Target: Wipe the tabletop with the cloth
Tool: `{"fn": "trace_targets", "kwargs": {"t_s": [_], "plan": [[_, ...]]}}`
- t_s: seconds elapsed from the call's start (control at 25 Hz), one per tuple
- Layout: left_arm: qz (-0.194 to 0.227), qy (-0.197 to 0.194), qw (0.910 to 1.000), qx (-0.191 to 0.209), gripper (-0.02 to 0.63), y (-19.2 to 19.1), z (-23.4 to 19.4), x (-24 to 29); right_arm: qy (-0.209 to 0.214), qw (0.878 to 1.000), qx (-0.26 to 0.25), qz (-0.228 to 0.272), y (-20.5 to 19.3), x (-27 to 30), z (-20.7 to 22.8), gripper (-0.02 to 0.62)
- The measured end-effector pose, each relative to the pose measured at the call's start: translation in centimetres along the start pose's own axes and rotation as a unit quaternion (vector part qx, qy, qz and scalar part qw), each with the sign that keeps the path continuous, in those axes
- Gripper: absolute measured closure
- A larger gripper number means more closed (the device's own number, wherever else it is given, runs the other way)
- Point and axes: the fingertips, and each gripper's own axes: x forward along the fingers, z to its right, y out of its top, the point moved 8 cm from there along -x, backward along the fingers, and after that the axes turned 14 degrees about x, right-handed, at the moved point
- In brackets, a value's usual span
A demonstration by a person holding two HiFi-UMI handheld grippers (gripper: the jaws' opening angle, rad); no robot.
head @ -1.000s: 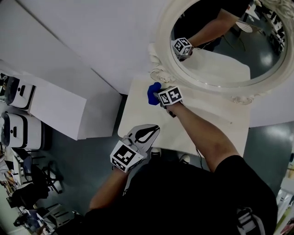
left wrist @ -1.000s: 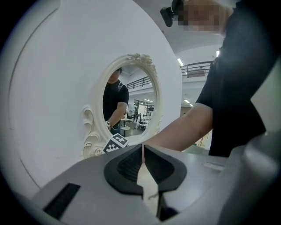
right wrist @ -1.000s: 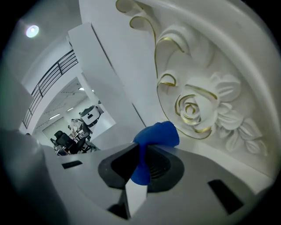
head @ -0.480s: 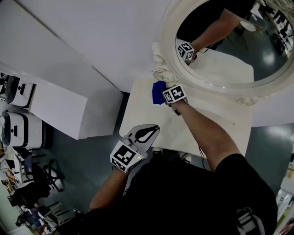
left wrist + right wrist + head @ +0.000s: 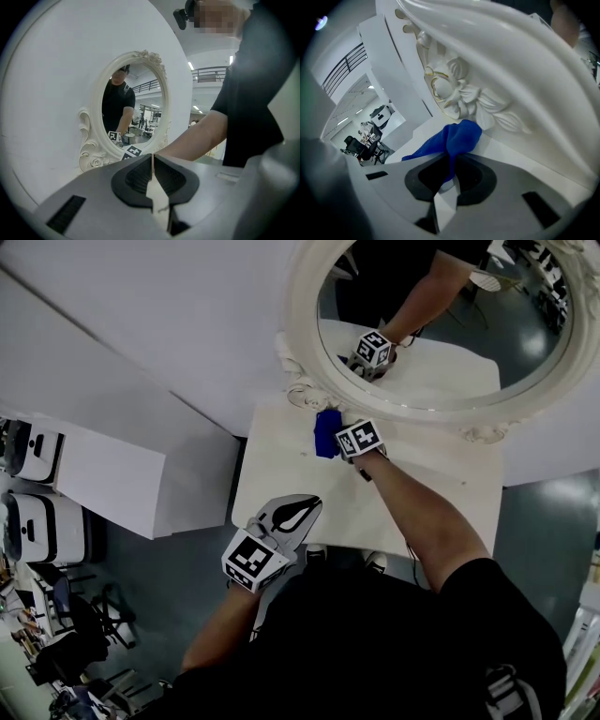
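A blue cloth (image 5: 326,434) lies bunched on the white tabletop (image 5: 281,465) at its far edge, right under the ornate mirror frame (image 5: 309,390). My right gripper (image 5: 339,439) is shut on it; in the right gripper view the cloth (image 5: 454,138) runs from between the jaws to the carved frame base (image 5: 459,101). My left gripper (image 5: 286,517) hovers shut over the table's near left edge, holding nothing. In the left gripper view its closed jaws (image 5: 152,176) point toward the mirror (image 5: 129,117).
A big oval mirror (image 5: 441,324) in a white carved frame leans against the wall behind the table. White cabinets (image 5: 103,474) stand to the left. Office chairs and machines (image 5: 37,512) crowd the far left floor.
My right gripper has carried the blue cloth farther along the table's back edge, closer to the mirror frame's base. The left gripper has stayed put.
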Motion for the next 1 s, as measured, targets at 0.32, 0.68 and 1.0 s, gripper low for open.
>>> {"fn": "trace_targets", "kwargs": {"t_s": [0.32,0.68,1.0], "plan": [[0.005,-0.03,0.9995,0.007,0.591,1.3,2.3,3.4,-0.037,0.999,0.029,0.013,-2.8,-5.4,6.3,0.561],[0.012,-0.067,0.9974,0.022,0.592,3.1,5.2,7.8,-0.082,0.993,0.078,0.035,-7.3,-13.2,14.6,0.56],[0.022,-0.092,0.995,0.031,0.591,5.0,7.9,11.9,-0.126,0.984,0.118,0.048,-11.8,-20.6,21.8,0.56]]}}
